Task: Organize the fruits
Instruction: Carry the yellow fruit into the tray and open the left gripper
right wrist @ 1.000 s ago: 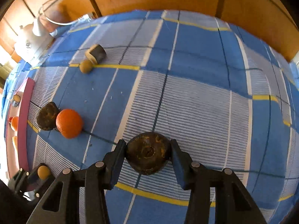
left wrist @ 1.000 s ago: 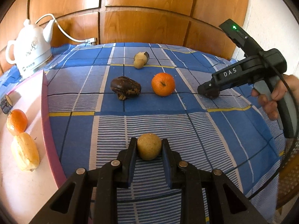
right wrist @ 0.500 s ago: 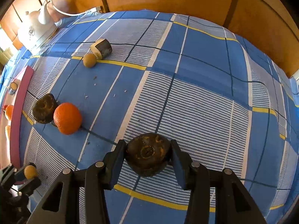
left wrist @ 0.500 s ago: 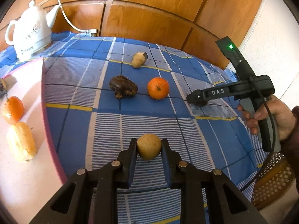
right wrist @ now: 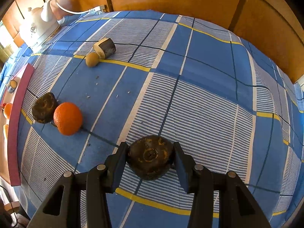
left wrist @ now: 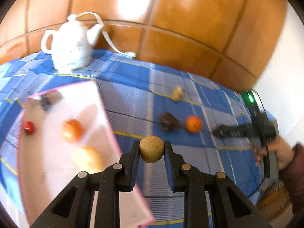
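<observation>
From the left wrist view, the left gripper (left wrist: 151, 150) had its jaws clamped on a small round tan fruit (left wrist: 151, 149), carried clear of the blue checked tablecloth (left wrist: 133, 87). The white board with a pink rim (left wrist: 103, 112) lay down and to the left of the jaws, its right edge just beside them, already carrying a blurred orange fruit (left wrist: 72, 130) and a pale yellow fruit (left wrist: 88, 157). Judged from this, the drop needs a short shift leftward over that rim.

From the right wrist view, the right gripper (right wrist: 151, 158) had its jaws closed against a dark brown round fruit (right wrist: 151, 157) low over the cloth near the table's near edge. The board's rim (right wrist: 16, 125) stood at the far left edge, well apart, beyond a bright orange (right wrist: 67, 118), so the left hand was nearer.
</observation>
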`<state>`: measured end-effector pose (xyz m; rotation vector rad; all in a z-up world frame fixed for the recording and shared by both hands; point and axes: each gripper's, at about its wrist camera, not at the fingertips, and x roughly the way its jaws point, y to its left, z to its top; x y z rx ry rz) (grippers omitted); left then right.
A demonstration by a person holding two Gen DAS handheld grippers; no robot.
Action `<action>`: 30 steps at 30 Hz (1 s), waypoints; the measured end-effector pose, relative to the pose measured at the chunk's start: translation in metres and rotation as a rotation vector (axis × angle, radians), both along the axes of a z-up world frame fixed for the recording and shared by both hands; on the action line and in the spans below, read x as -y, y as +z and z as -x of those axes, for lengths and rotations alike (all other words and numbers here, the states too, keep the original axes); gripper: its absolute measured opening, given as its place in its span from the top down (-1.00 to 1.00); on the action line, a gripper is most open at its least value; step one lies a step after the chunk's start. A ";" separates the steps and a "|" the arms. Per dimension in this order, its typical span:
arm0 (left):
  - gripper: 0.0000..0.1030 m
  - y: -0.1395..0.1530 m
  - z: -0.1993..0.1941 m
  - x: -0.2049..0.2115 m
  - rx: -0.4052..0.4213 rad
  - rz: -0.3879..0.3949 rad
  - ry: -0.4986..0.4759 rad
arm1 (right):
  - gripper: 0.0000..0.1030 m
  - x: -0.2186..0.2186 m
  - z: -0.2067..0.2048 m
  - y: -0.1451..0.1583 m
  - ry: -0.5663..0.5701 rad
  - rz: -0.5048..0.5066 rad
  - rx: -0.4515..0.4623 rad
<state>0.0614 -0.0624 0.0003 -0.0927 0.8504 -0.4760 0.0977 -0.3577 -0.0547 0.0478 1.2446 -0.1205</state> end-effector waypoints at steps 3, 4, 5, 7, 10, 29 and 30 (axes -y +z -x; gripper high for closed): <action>0.51 0.003 -0.017 -0.033 -0.007 0.002 0.094 | 0.06 0.000 0.000 0.002 0.005 0.008 0.000; 0.51 0.003 -0.024 -0.046 -0.018 0.003 0.127 | 0.06 0.000 0.000 0.002 0.008 0.011 0.000; 0.51 0.002 -0.030 -0.057 -0.025 0.004 0.157 | 0.06 0.000 0.000 0.003 0.010 0.015 0.000; 0.51 -0.004 -0.045 -0.080 -0.037 -0.010 0.211 | 0.06 -0.002 0.000 0.002 0.012 0.018 0.001; 0.51 -0.016 -0.061 -0.101 -0.060 -0.035 0.261 | 0.06 -0.003 0.000 0.001 0.012 0.021 0.001; 0.17 -0.028 -0.070 -0.124 -0.030 -0.154 0.401 | 0.06 -0.003 0.000 0.001 0.027 0.030 0.003; 0.17 -0.025 -0.064 -0.122 -0.019 -0.156 0.403 | 0.06 -0.003 -0.001 0.001 0.027 0.031 0.003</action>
